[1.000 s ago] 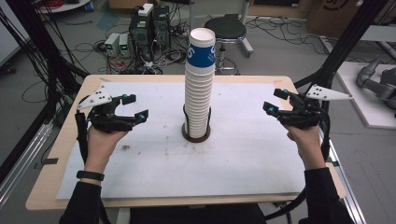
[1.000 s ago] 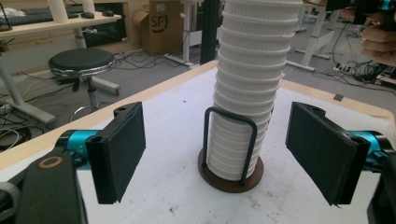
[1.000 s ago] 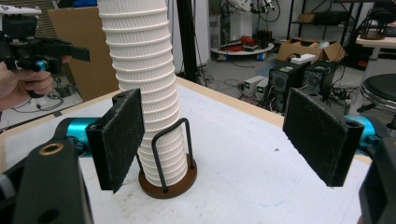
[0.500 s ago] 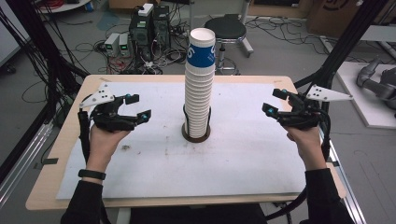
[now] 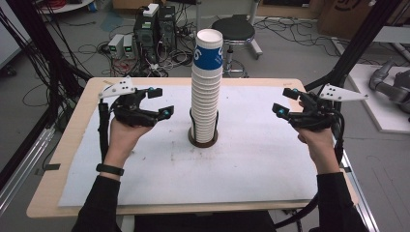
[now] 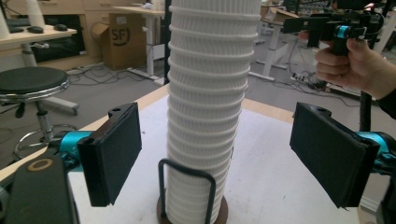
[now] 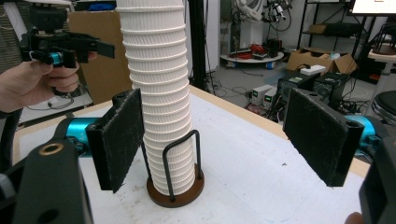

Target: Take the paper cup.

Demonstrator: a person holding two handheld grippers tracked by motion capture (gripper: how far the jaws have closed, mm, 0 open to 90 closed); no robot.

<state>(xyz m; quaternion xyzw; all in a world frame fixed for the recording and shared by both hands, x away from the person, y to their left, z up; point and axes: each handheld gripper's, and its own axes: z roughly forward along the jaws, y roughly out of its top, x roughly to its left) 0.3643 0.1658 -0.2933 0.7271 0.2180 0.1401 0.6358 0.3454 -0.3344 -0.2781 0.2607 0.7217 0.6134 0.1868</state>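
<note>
While you are holding both tools off the table (image 5: 72, 145) in the high view, the cup stack (image 5: 205, 92) is standing in its holder (image 5: 202, 140) between them, near your left gripper (image 5: 159, 102) and farther from your right gripper (image 5: 283, 101); the top cup's blue band is showing a white "6". In the left gripper view, the stack (image 6: 210, 107) is sitting untouched between jaws that have just been opening; a box (image 6: 122, 37) is reading "SF". In the right gripper view, the stack (image 7: 161, 98) is rising beyond wide, empty jaws.

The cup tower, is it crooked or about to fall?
A little crooked. The cup stack leans slightly near its top, though its bottom sits inside the wire holder. Nothing is spilled, and both grippers are apart from it.
</note>
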